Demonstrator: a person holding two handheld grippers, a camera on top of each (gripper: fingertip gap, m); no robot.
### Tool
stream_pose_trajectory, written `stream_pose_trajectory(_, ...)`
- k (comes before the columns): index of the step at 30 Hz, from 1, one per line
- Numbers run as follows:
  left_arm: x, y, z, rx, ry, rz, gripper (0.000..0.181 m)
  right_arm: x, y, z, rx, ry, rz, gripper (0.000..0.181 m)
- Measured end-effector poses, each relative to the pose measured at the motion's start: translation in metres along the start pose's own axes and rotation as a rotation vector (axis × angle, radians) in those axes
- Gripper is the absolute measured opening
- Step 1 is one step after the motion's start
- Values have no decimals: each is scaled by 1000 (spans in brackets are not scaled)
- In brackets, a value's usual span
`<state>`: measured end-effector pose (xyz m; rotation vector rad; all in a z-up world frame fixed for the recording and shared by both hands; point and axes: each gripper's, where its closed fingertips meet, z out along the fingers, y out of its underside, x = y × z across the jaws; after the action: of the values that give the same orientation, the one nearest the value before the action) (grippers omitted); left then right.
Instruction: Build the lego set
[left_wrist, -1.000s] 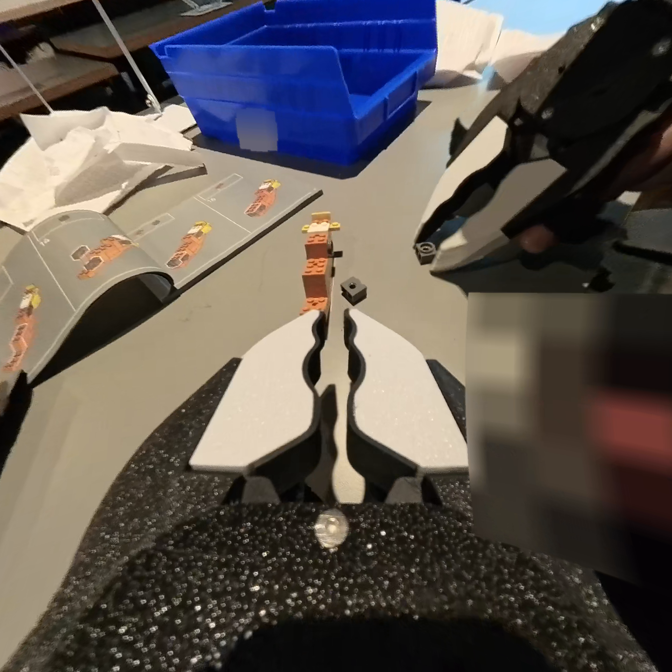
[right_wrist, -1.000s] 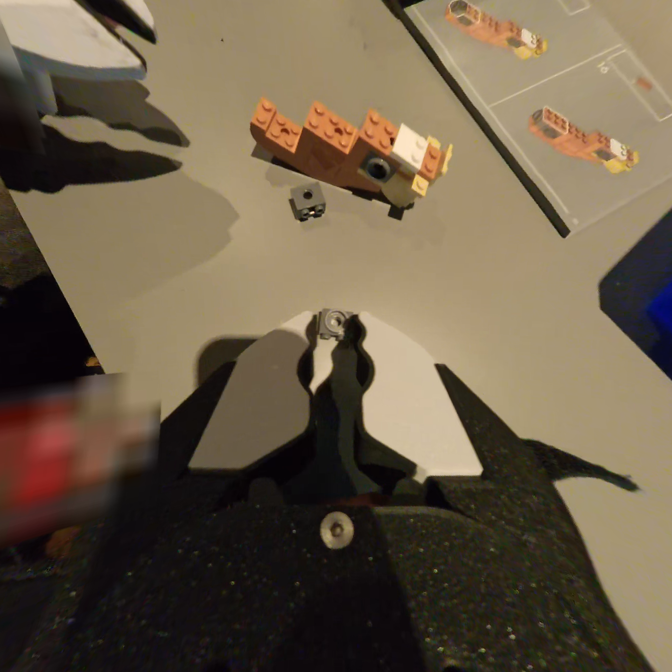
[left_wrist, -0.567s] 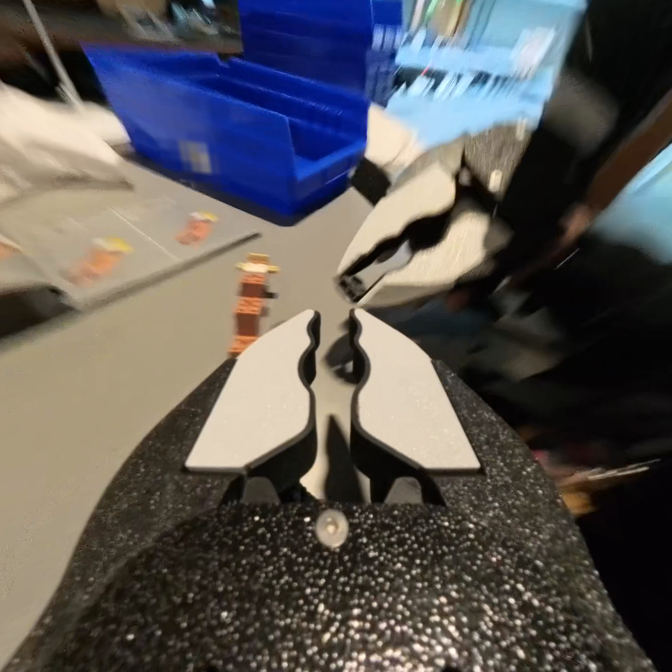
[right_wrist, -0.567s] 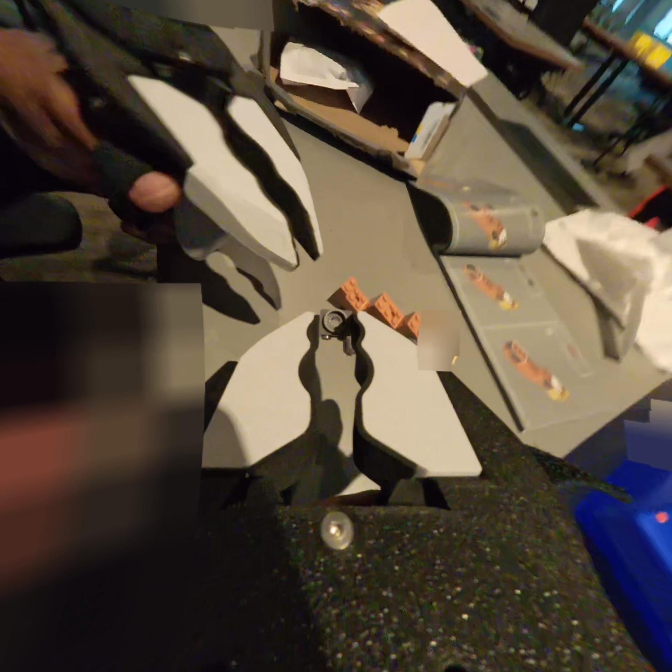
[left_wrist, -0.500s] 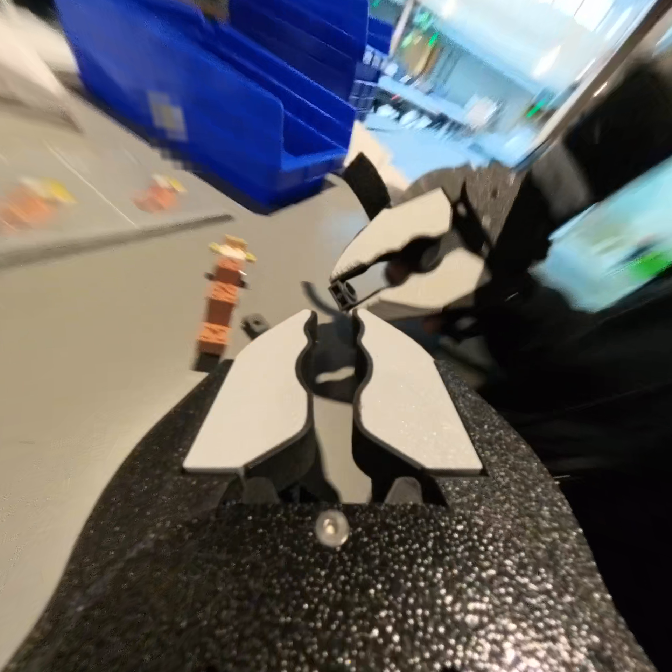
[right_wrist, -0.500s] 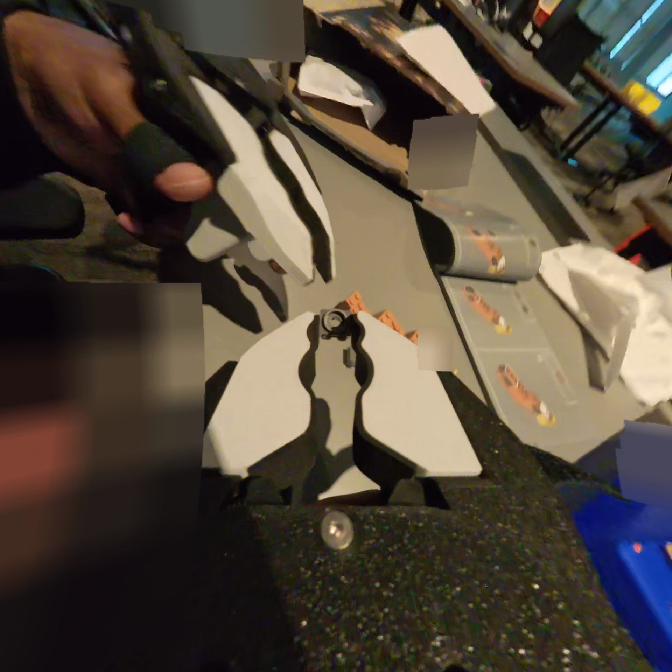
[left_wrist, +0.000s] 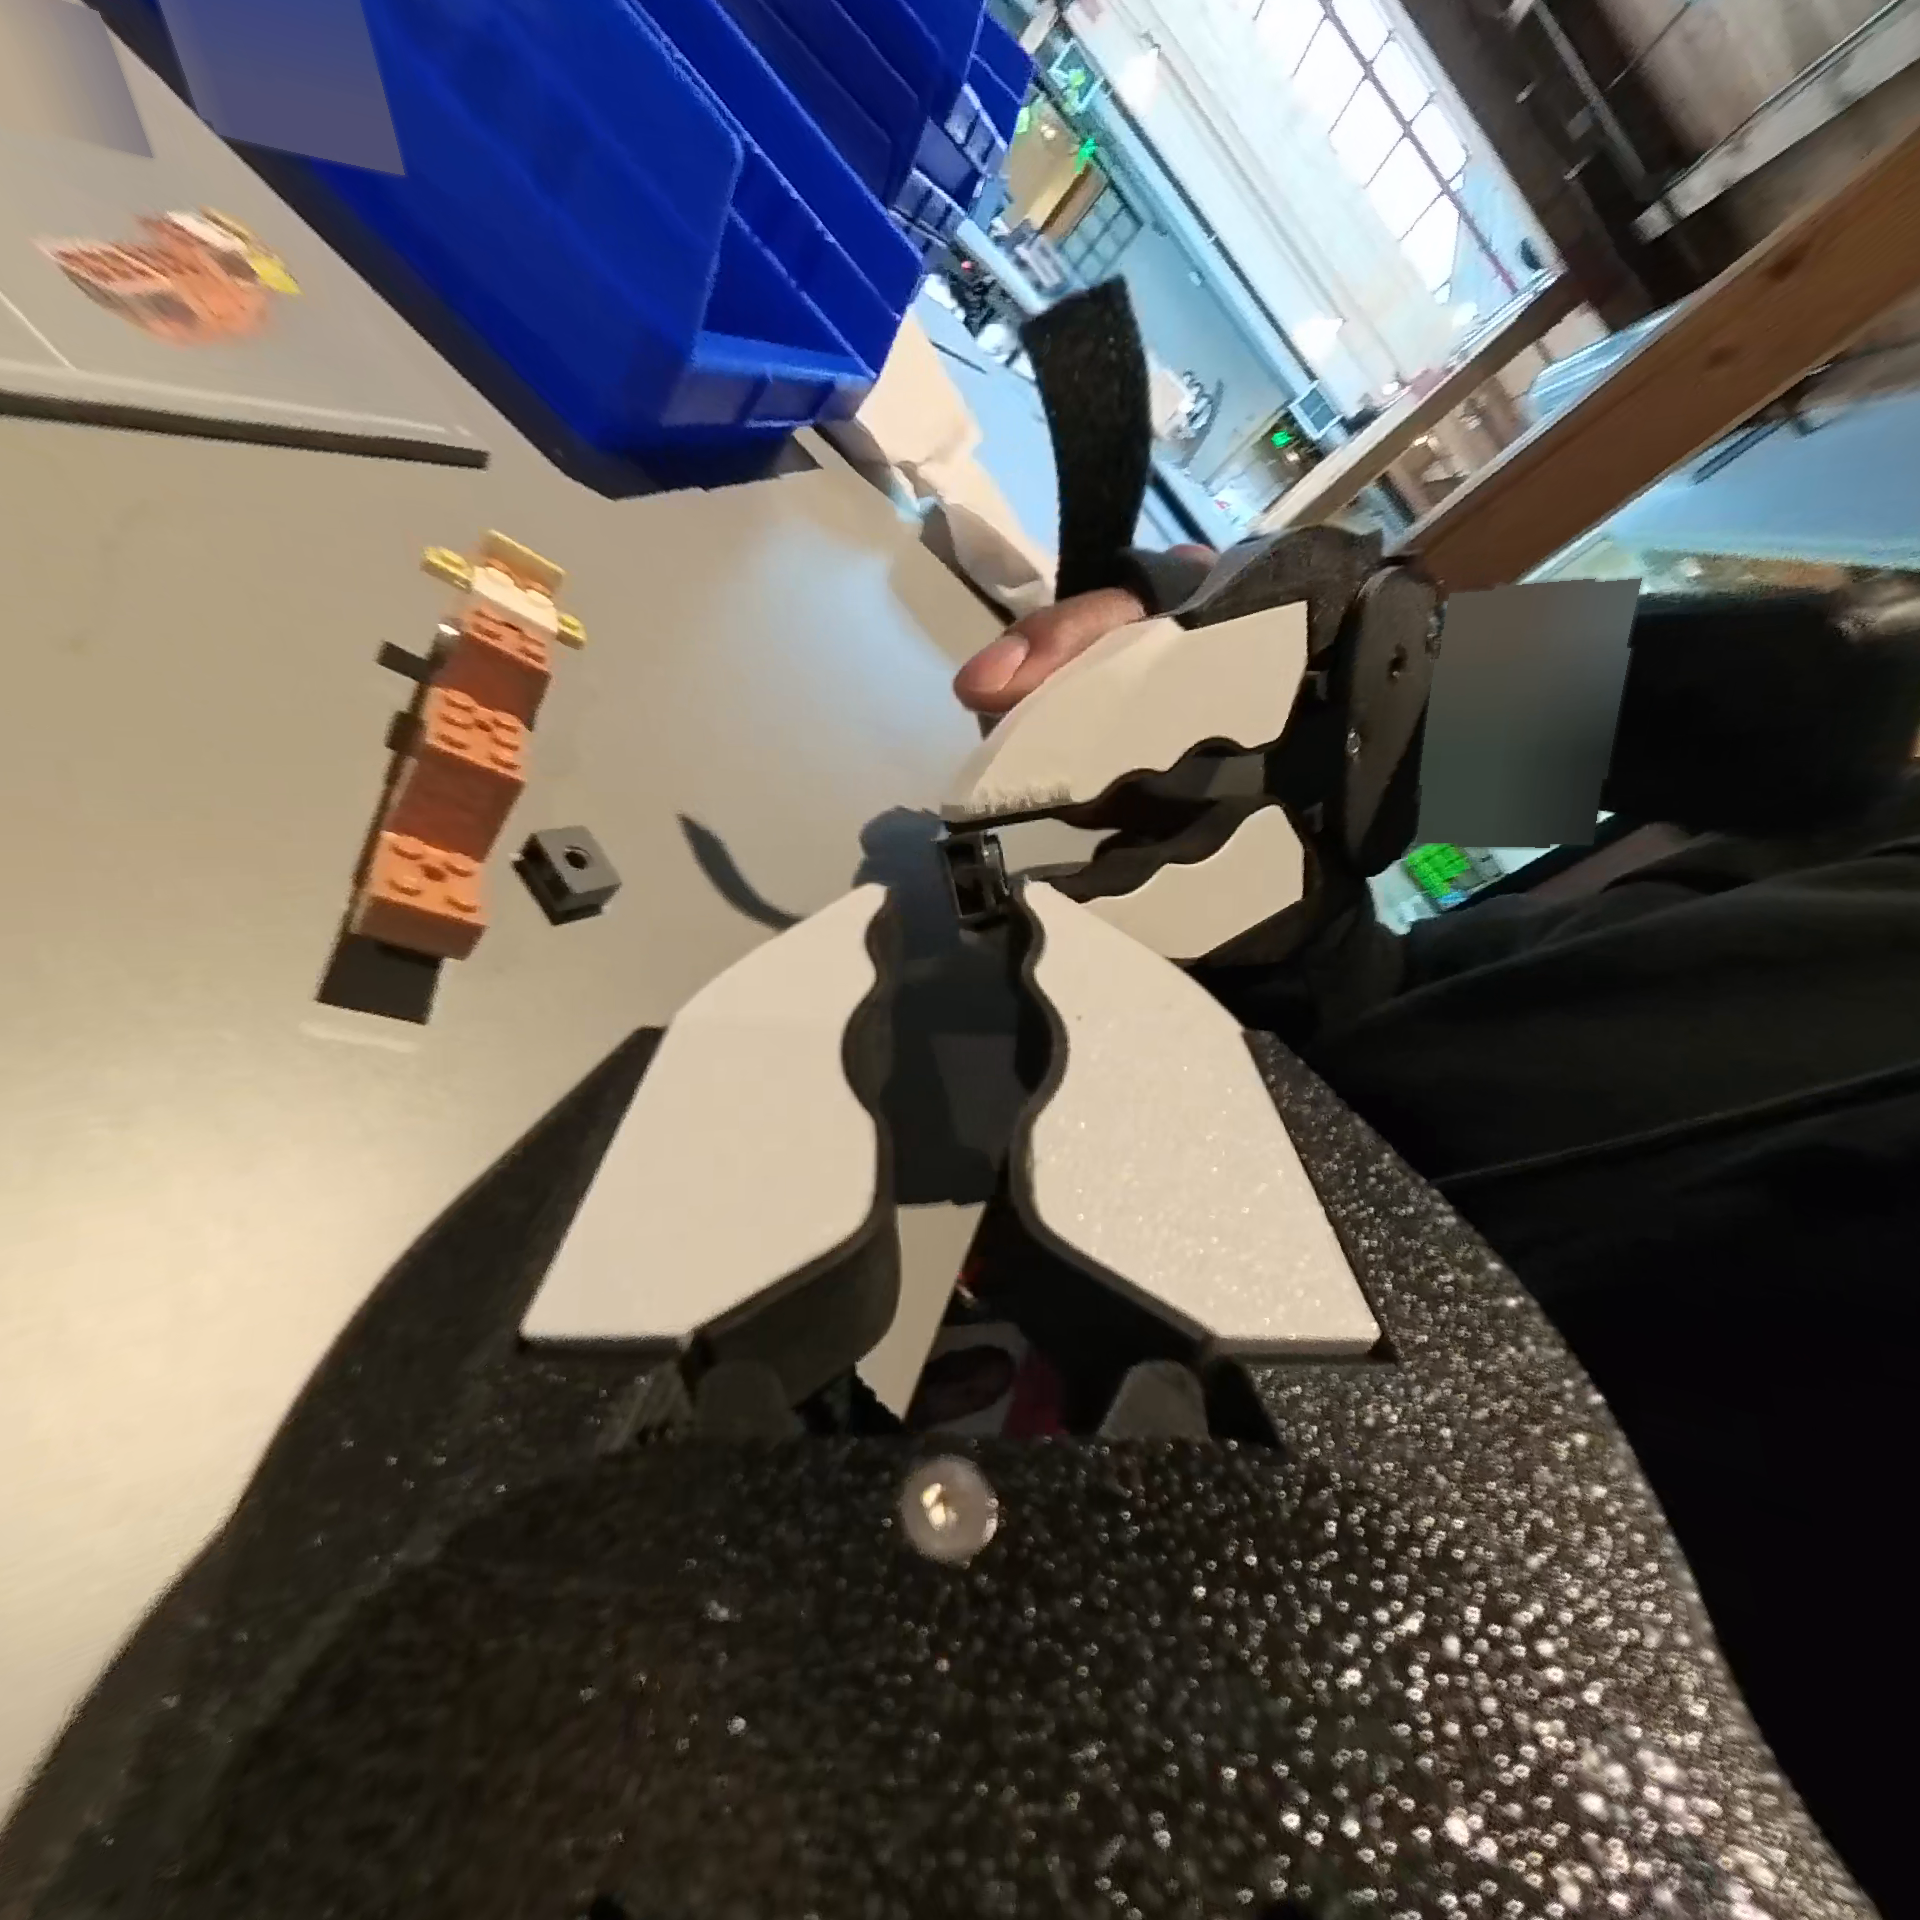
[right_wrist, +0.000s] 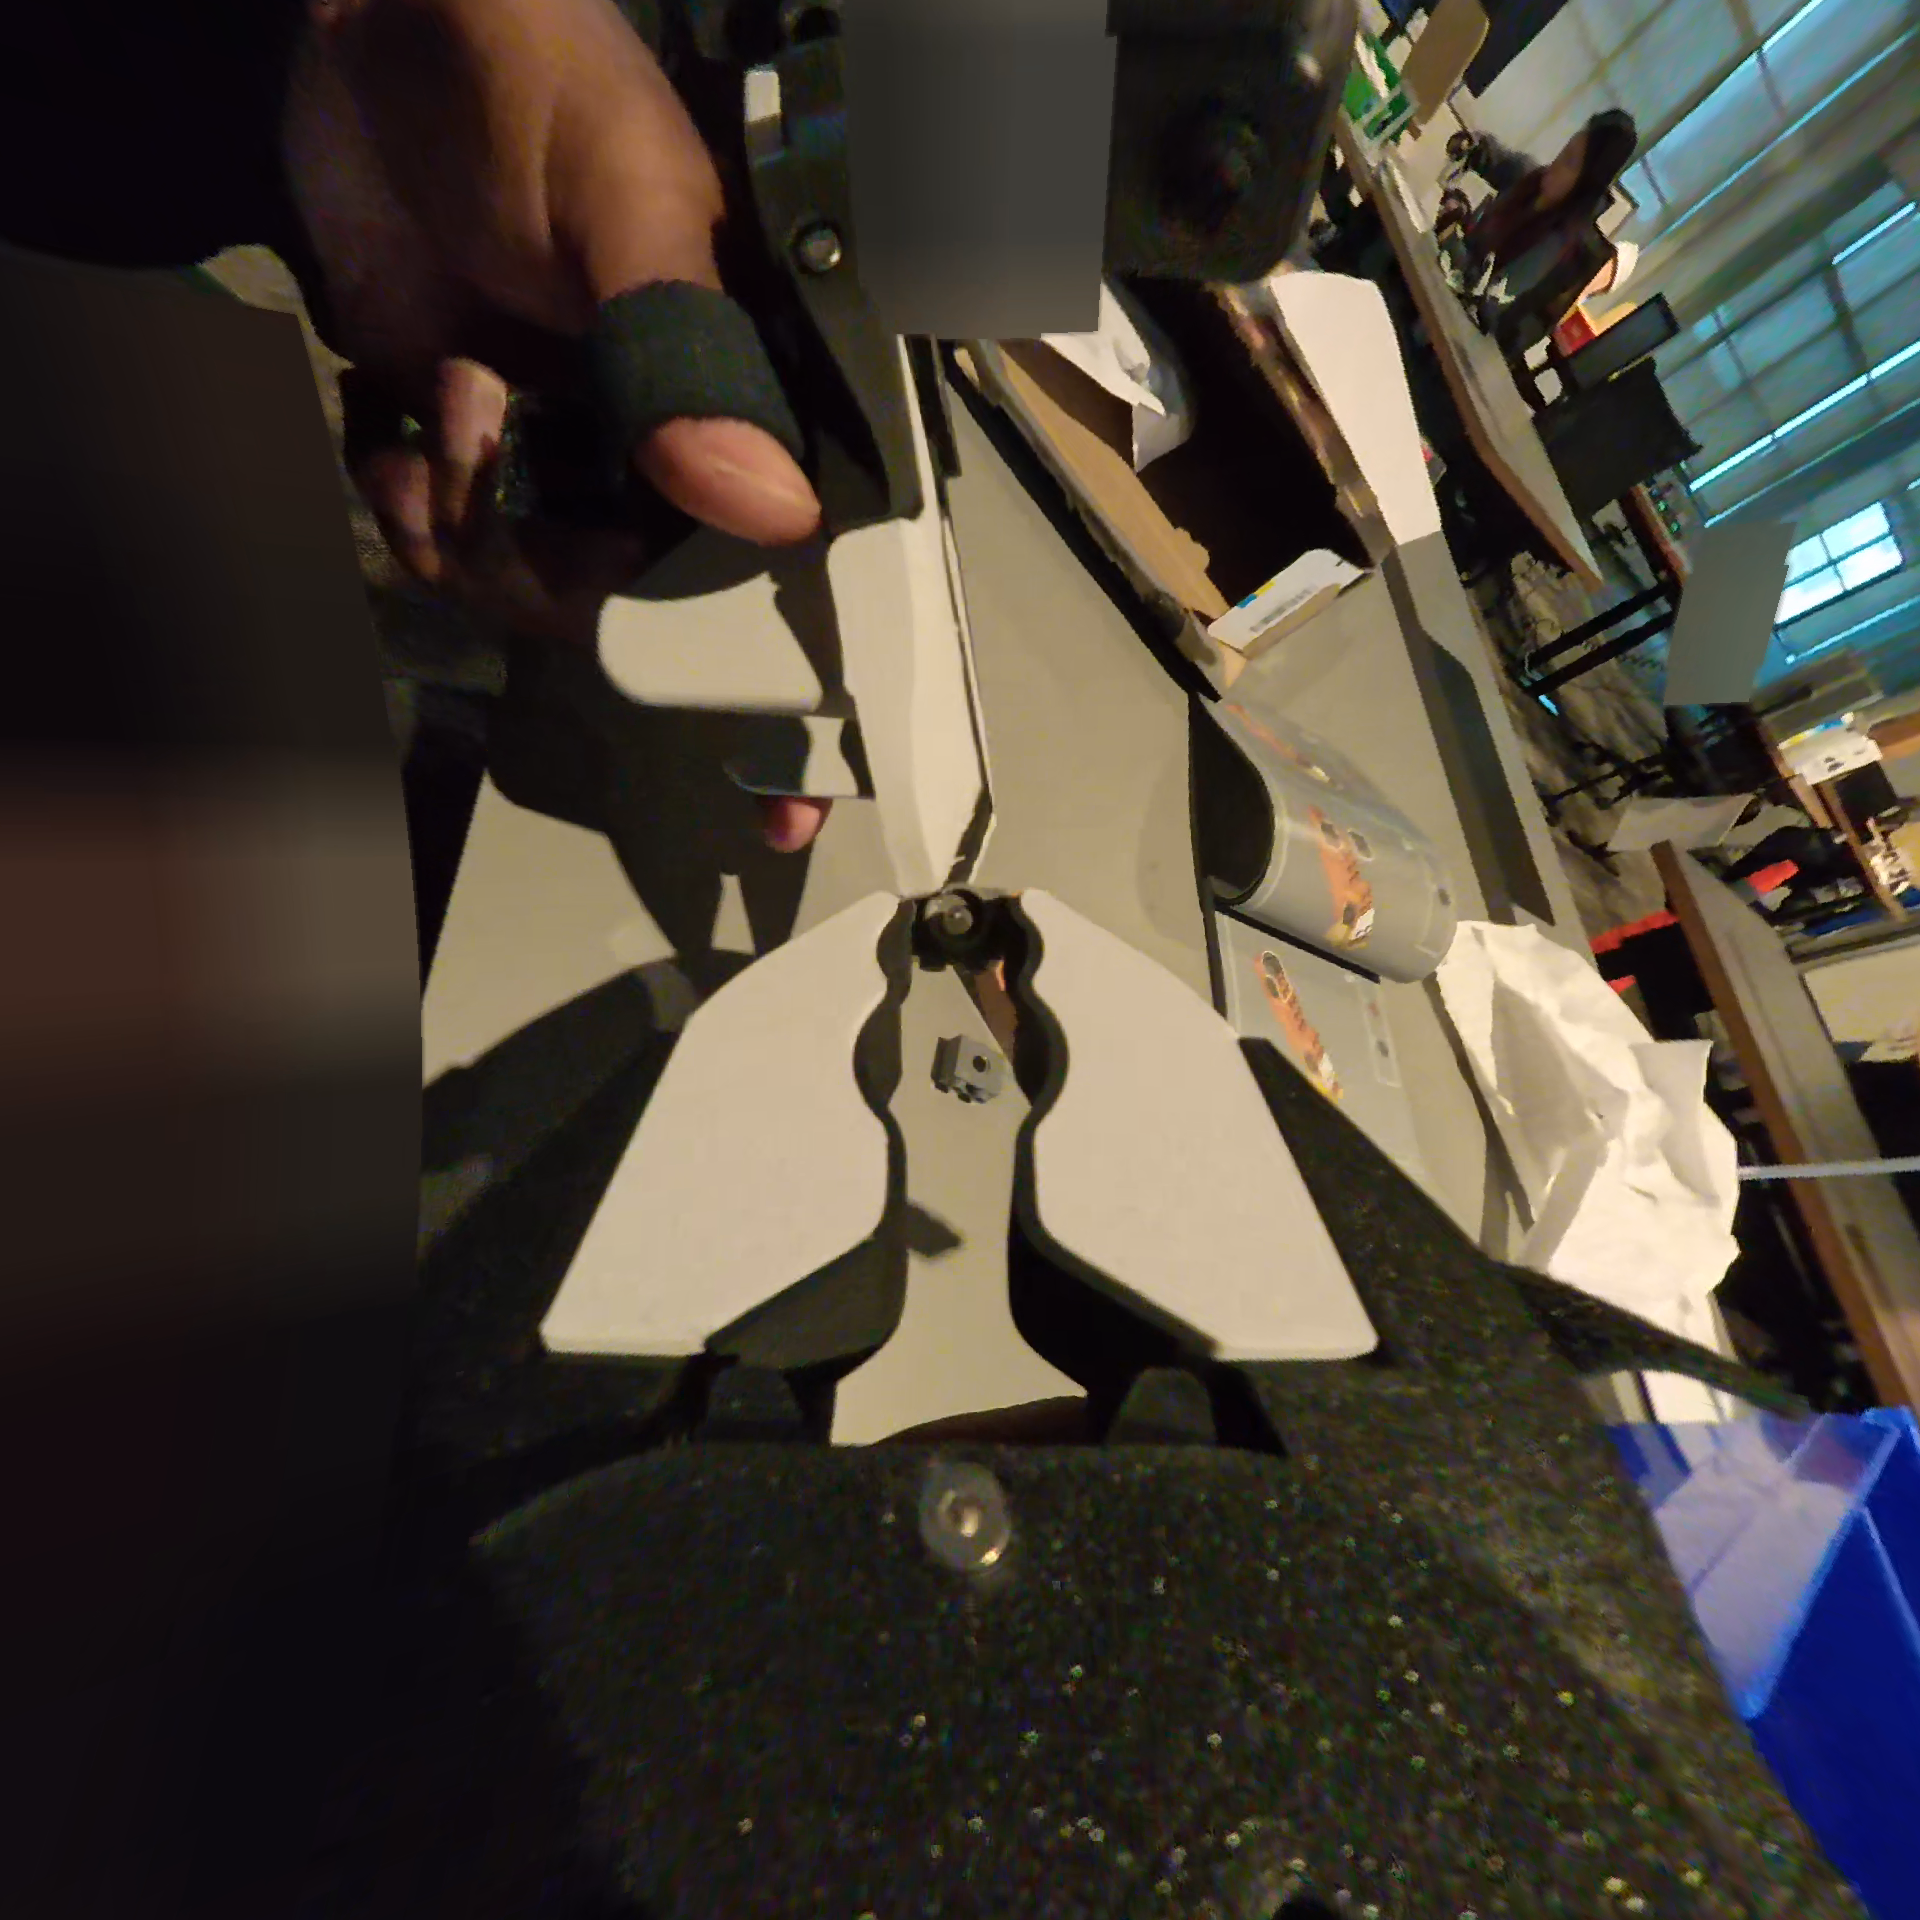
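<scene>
A brown lego model (left_wrist: 457, 769) with a white and yellow end lies on the grey table (left_wrist: 156, 1039). A loose dark grey small brick (left_wrist: 569, 873) lies beside it and also shows between my right fingers (right_wrist: 968, 1070). My right gripper (right_wrist: 954, 914) is shut on a small dark grey studded piece (right_wrist: 951, 923) and holds it in the air. In the left wrist view that piece (left_wrist: 971, 883) sits between the tips of my left gripper (left_wrist: 954, 896). The left jaws stand a little apart, one on each side of it. The two grippers meet tip to tip above the table.
Blue bins (left_wrist: 623, 208) stand at the back, and one shows in the right wrist view (right_wrist: 1818, 1558). The open instruction booklet (right_wrist: 1340, 894) lies beyond the model. Crumpled white paper (right_wrist: 1558, 1122) and a cardboard box (right_wrist: 1143, 447) lie farther off. A person's hand (right_wrist: 520, 208) holds the left gripper. Only a small space, under 4 cm, lies between the two pairs of fingers. The loose dark grey small brick (left_wrist: 569, 873) is about 7 cm from my left fingertips. My right wrist view (right_wrist: 970, 1054) looks at it from another angle.
Both grippers rose from the table and swung toward each other. The right one carried its small piece between the left one's tips. The left jaws spread slightly wider.
</scene>
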<state>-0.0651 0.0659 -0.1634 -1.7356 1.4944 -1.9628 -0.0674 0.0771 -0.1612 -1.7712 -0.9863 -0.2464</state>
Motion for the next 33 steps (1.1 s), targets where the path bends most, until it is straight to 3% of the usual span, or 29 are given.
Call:
stream_pose_trajectory(7, 14, -2, 1, 30, 97, -69, 20, -5, -14, -5, 52, -1, -84, 15)
stream_pose_trajectory(10, 20, -1, 2, 32, 115, -50, 10, -3, -17, -5, 47, 17, -107, 15)
stream_pose_trajectory(16, 35, -20, -8, 181, 301, -201, 10, 4, -28, -14, 206, 43, 28, 40)
stream_pose_trajectory(19, 47, -22, -10, 216, 423, -294, 10, 5, -38, -22, 345, 22, 151, 35)
stream_pose_trajectory(24, 63, -18, -7, 208, 552, -373, 10, 4, -44, -25, 410, -7, 206, 22)
stream_pose_trajectory(33, 55, -17, -6, 235, 518, -402, 10, 1, -38, -19, 369, -40, 302, 17)
